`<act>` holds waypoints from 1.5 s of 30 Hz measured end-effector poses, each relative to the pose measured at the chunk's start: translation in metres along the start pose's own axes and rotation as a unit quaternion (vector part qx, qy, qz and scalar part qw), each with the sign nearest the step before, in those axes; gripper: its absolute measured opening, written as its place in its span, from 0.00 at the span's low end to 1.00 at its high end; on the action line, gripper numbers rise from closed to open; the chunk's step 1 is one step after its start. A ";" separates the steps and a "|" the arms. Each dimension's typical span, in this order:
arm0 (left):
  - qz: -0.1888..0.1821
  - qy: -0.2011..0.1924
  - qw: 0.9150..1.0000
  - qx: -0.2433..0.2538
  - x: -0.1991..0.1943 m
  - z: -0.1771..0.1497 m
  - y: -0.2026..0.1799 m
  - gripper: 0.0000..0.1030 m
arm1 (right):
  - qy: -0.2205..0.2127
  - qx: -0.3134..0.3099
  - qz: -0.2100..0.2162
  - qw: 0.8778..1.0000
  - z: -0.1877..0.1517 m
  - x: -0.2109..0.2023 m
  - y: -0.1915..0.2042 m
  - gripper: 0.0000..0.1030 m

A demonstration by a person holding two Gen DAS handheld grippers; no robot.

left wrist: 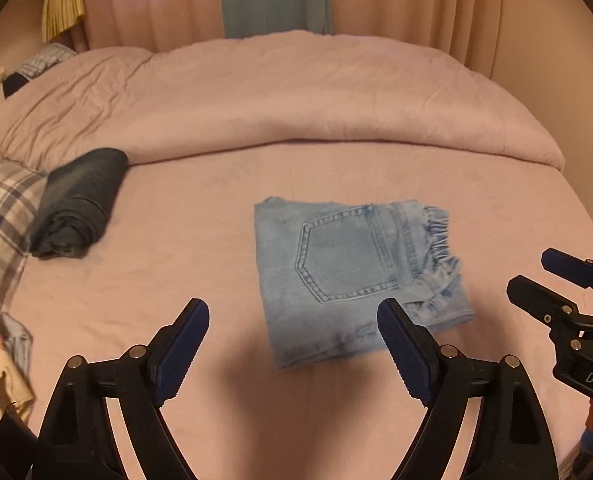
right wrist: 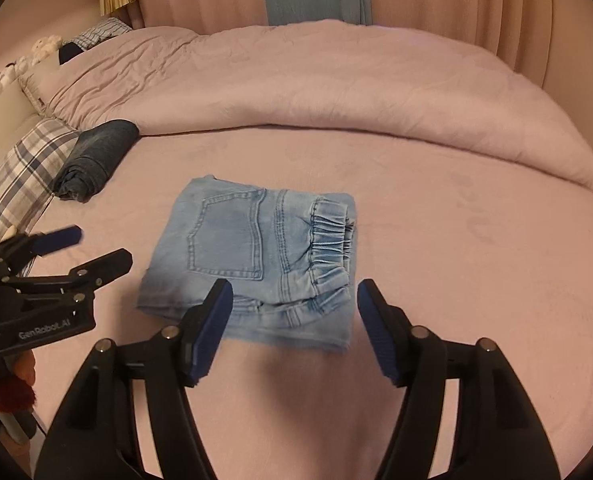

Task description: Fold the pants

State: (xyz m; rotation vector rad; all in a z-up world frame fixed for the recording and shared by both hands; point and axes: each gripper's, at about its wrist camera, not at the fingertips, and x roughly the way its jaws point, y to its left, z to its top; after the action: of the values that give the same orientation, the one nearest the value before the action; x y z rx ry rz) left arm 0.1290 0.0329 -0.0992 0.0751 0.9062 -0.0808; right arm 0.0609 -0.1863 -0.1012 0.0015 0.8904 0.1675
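Light blue denim pants (left wrist: 352,276) lie folded into a compact square on the pink bed sheet (left wrist: 176,280), back pocket up, elastic waistband to the right. They also show in the right wrist view (right wrist: 256,256). My left gripper (left wrist: 292,320) is open and empty, held above the sheet just short of the pants' near edge. My right gripper (right wrist: 294,300) is open and empty over the pants' near edge. The right gripper shows at the right edge of the left wrist view (left wrist: 536,276). The left gripper shows at the left of the right wrist view (right wrist: 100,248).
A folded dark pair of jeans (left wrist: 76,208) lies at the left beside a plaid pillow (left wrist: 0,216). A rumpled pink duvet (left wrist: 296,100) is bunched across the back of the bed. Curtains (left wrist: 396,0) hang behind it. More clothes (left wrist: 4,352) lie at the left edge.
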 end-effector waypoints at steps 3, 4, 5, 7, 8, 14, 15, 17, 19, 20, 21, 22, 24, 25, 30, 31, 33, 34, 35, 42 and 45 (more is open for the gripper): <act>0.000 -0.010 1.000 0.001 -0.024 0.000 -0.002 0.84 | -0.001 -0.003 -0.006 1.000 0.003 -0.024 0.004 0.63; 0.003 -0.013 1.000 0.002 -0.031 0.001 -0.004 0.84 | 0.001 -0.003 -0.008 1.000 0.004 -0.032 0.005 0.64; 0.006 -0.019 1.000 0.004 -0.040 0.001 -0.005 0.84 | 0.000 -0.002 -0.007 1.000 0.004 -0.038 0.005 0.64; 0.011 -0.024 1.000 0.007 -0.050 0.001 -0.006 0.84 | -0.001 -0.001 -0.006 1.000 0.004 -0.051 0.006 0.64; 0.012 -0.027 1.000 0.007 -0.055 0.001 -0.007 0.84 | -0.003 -0.001 -0.006 1.000 0.005 -0.056 0.007 0.64; 0.011 -0.037 0.999 0.008 -0.073 0.000 -0.012 0.84 | -0.016 -0.006 -0.007 1.000 0.002 -0.083 0.012 0.64; 0.011 -0.038 0.999 0.009 -0.075 0.000 -0.013 0.84 | -0.018 -0.006 -0.008 1.000 0.001 -0.087 0.012 0.64; 0.010 -0.039 0.999 0.009 -0.078 0.000 -0.014 0.84 | -0.021 -0.007 -0.007 1.000 0.000 -0.090 0.012 0.64; 0.013 -0.039 0.999 0.009 -0.079 -0.001 -0.015 0.84 | -0.023 -0.006 -0.009 1.000 -0.001 -0.093 0.013 0.64; 0.015 -0.041 0.999 0.009 -0.080 -0.001 -0.016 0.84 | -0.024 -0.005 -0.008 1.000 -0.001 -0.095 0.012 0.64; 0.016 -0.041 0.999 0.011 -0.082 -0.002 -0.017 0.84 | -0.025 -0.005 -0.007 1.000 -0.001 -0.096 0.012 0.64; 0.016 -0.041 0.999 0.012 -0.083 -0.003 -0.018 0.84 | -0.026 -0.005 -0.007 1.000 -0.001 -0.098 0.012 0.64; 0.016 -0.043 0.999 0.013 -0.085 -0.003 -0.020 0.84 | -0.029 -0.004 -0.007 1.000 -0.002 -0.102 0.012 0.64; 0.017 -0.043 0.999 0.014 -0.087 -0.004 -0.021 0.84 | -0.029 -0.004 -0.006 1.000 -0.003 -0.103 0.011 0.64; 0.018 -0.045 0.999 0.018 -0.090 -0.005 -0.025 0.84 | -0.032 -0.003 -0.007 0.999 -0.003 -0.106 0.013 0.64; 0.018 -0.045 0.999 0.020 -0.091 -0.005 -0.025 0.84 | -0.032 -0.003 -0.007 0.999 -0.003 -0.107 0.013 0.64; 0.018 -0.046 0.999 0.021 -0.091 -0.006 -0.026 0.84 | -0.033 -0.002 -0.007 0.999 -0.003 -0.108 0.012 0.64; 0.018 -0.046 0.999 0.022 -0.092 -0.006 -0.026 0.84 | -0.033 -0.002 -0.007 0.999 -0.003 -0.108 0.012 0.64; 0.019 -0.046 0.999 0.023 -0.092 -0.006 -0.027 0.84 | -0.033 -0.002 -0.006 0.999 -0.003 -0.108 0.012 0.64; 0.021 -0.048 0.998 0.023 -0.094 -0.006 -0.029 0.84 | -0.035 -0.001 -0.007 0.999 -0.005 -0.111 0.011 0.64; 0.021 -0.048 0.998 0.024 -0.095 -0.007 -0.029 0.84 | -0.036 -0.001 -0.008 0.999 -0.006 -0.112 0.010 0.64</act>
State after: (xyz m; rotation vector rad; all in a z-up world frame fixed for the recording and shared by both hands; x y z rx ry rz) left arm 0.0625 0.0083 -0.0292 0.1332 0.8070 -0.0667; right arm -0.0142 -0.1934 -0.0171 -0.0015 0.8182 0.1528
